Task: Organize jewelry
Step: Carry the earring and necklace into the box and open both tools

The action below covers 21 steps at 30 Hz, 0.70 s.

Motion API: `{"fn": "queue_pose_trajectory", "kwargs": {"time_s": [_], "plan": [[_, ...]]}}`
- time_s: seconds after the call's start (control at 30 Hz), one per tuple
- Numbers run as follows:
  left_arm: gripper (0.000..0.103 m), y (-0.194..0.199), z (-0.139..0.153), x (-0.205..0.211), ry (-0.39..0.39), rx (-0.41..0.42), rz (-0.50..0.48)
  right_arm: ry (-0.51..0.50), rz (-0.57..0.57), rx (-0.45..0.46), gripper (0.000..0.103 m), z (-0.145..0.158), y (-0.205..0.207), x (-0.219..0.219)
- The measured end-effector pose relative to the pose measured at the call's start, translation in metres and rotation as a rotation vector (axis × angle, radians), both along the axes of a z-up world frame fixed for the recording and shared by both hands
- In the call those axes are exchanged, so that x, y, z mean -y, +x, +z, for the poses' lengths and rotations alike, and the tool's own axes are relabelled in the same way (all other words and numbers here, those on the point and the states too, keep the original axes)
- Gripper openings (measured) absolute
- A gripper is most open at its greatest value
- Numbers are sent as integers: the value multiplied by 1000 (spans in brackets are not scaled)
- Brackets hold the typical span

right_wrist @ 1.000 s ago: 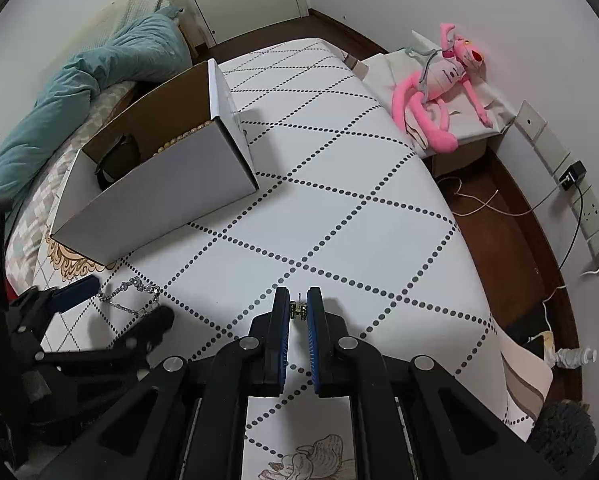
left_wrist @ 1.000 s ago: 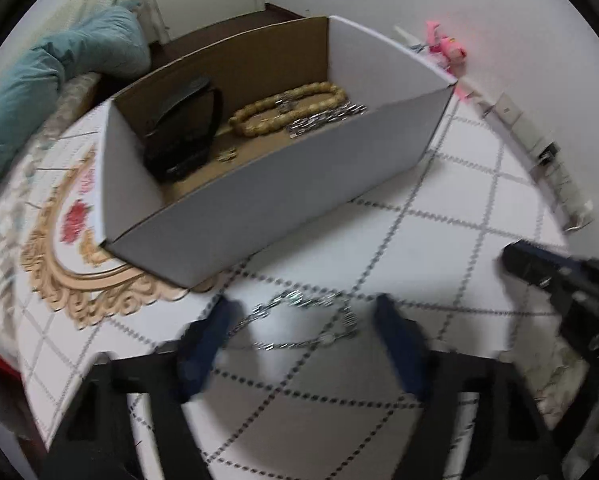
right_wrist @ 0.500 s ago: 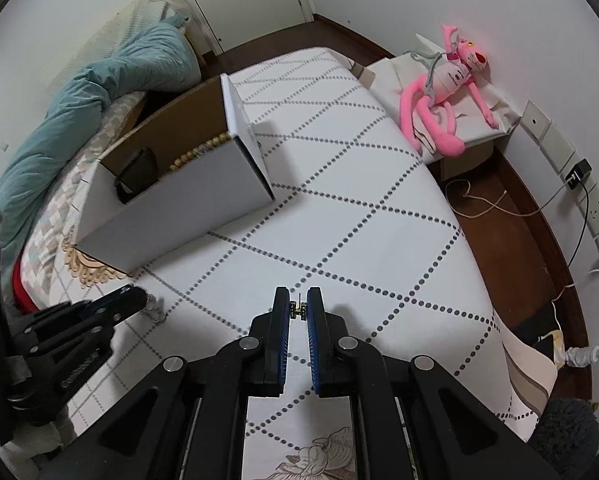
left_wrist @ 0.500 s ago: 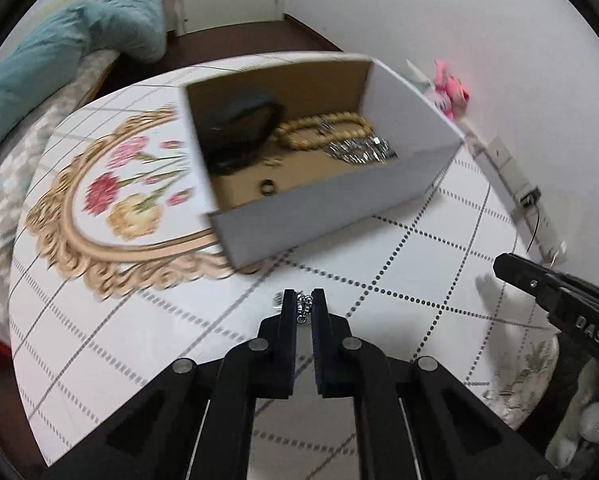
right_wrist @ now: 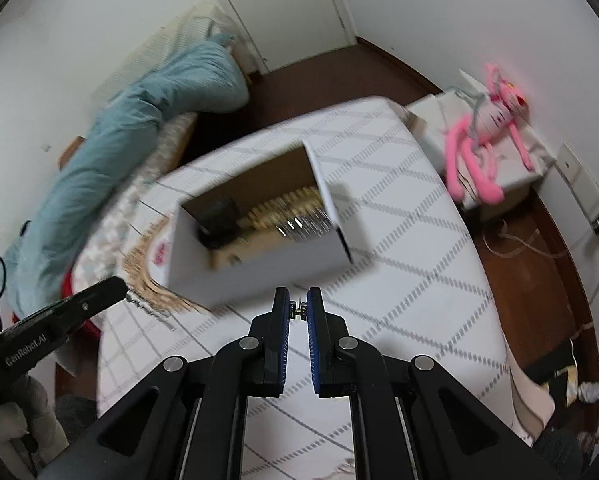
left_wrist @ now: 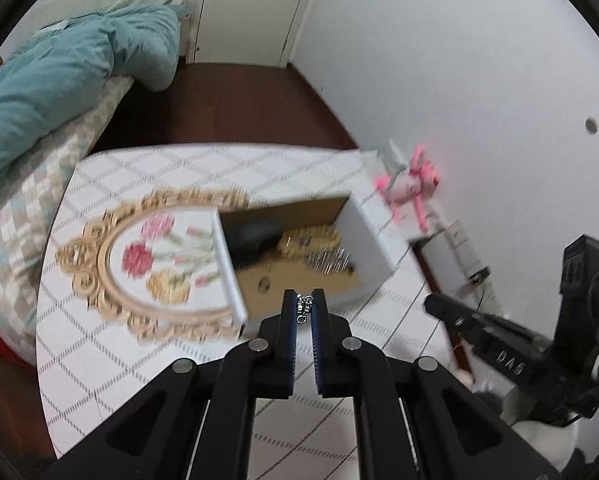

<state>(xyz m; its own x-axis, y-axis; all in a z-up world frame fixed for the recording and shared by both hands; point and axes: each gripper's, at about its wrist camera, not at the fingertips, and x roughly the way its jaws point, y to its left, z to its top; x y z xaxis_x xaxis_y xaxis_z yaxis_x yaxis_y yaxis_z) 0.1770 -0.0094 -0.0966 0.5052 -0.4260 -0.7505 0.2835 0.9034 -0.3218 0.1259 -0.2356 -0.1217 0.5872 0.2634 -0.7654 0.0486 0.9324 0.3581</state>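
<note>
While both frames are motion-blurred, the grips read clearly enough. L gripper has its blue pads pinched narrow on a silver chain, links bunched between the tips, held in the air above the near wall of the box. R gripper is likewise pinched narrow, on a small metal piece, prob. an earring or charm, too small to tell. It hangs over the tablecloth just in front of the box.

Box: white outside, brown cardboard inside, open top, sits on white cloth w/ grey dotted diamond grid, partly over a gold-framed floral print. Contents, L to R in L wrist view: black object at far left end; tan bead strand toward the back; silver chain pile touching the beads on the near side; a small ring-like item on the box floor near the front wall.

Each gripper shows in the other's view: R one at right edge of L view, L one at left edge of R view, w/ a bit of chain trailing off its tip.

Surroundings: teal duvet on bed to the left; pink plush toy on a white stand by the wall; dark wood floor; white door behind.
</note>
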Motion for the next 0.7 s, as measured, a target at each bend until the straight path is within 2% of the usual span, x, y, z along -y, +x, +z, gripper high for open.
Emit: {"fn": "queue_pose_trajectory", "kwargs": {"time_s": [0.13,0.27,0.4,0.5,0.6,0.63,0.67,0.7], "plan": [[4,28,13,5,-33,-11,-5,-2,53,25,9,26,32,-9],[4,61,-3,10,-50,-95,-15,-19,108,-12,9,29,68,-18],[5,80,-25,12,-29,-181,-23,-28,154,-96,9,13,102,-27],[8,90,-39,12,65,-238,30,-45,190,-168,9,-6,119,-36],[8,94,-51,6,96,-282,65,-51,212,-257,10,-25,131,-41],[9,94,-54,3,98,-283,76,-72,214,-276,11,-29,133,-43],[12,94,-55,0,113,-284,99,-88,214,-280,18,-33,133,-44],[16,94,-55,-2,125,-284,114,-100,211,-278,30,-34,134,-44]]}}
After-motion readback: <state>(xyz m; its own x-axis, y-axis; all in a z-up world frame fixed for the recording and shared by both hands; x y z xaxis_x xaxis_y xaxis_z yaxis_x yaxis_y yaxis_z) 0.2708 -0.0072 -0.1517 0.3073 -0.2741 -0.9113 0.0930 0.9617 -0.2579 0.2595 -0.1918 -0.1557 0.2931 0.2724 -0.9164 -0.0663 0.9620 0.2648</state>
